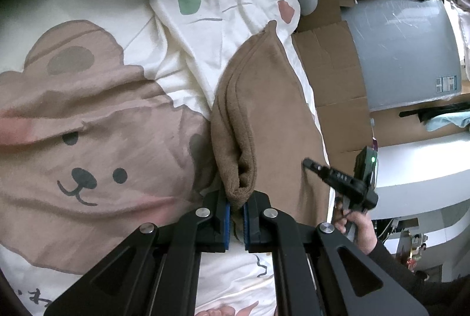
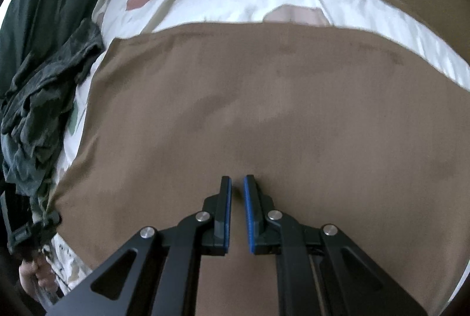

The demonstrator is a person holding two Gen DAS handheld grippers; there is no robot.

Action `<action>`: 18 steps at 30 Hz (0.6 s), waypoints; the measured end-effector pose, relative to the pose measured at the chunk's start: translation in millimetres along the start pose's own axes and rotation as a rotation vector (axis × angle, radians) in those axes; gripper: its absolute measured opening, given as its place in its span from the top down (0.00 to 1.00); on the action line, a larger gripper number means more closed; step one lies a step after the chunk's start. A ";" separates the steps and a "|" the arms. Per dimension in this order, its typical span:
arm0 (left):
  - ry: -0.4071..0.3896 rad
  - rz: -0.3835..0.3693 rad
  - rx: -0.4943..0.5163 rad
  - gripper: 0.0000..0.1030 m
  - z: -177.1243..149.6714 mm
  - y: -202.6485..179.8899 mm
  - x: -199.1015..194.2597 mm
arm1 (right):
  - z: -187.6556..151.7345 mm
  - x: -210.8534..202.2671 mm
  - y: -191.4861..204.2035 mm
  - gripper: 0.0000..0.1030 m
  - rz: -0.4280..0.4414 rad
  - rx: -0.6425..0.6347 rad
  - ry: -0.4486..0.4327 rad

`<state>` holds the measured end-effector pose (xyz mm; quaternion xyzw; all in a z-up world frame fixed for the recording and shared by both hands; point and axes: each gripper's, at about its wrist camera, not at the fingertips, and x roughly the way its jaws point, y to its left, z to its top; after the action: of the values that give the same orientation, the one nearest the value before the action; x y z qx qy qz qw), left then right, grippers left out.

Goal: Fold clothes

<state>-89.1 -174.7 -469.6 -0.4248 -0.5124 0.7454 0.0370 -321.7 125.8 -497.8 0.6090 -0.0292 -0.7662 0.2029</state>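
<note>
No legible text or labels.

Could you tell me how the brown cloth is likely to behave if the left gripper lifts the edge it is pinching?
The brown cloth looks floppy: its edge bunches in rolled layers at the left gripper. It would probably drape and unfold rather than hold shape. Its fleecy nap suggests grip, not slipping.

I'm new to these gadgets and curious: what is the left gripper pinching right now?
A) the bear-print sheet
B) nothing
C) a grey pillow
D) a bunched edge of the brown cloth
D: in the left wrist view the left gripper has its blue pads closed on a bunched fold of the brown cloth.
</note>
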 end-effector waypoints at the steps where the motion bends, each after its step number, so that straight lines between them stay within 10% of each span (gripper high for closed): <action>1: 0.000 0.000 -0.001 0.95 -0.4 0.6 -0.2 | 3.4 0.8 -0.8 0.92 -0.002 0.001 -0.004; 18: 0.016 -0.017 -0.033 0.95 -0.1 10.9 2.3 | 59.1 20.5 -15.3 0.93 -0.056 0.106 -0.072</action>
<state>-86.4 -178.7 -479.6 -0.4272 -0.5280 0.7329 0.0403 -385.4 120.8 -506.0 0.5914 -0.0600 -0.7905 0.1474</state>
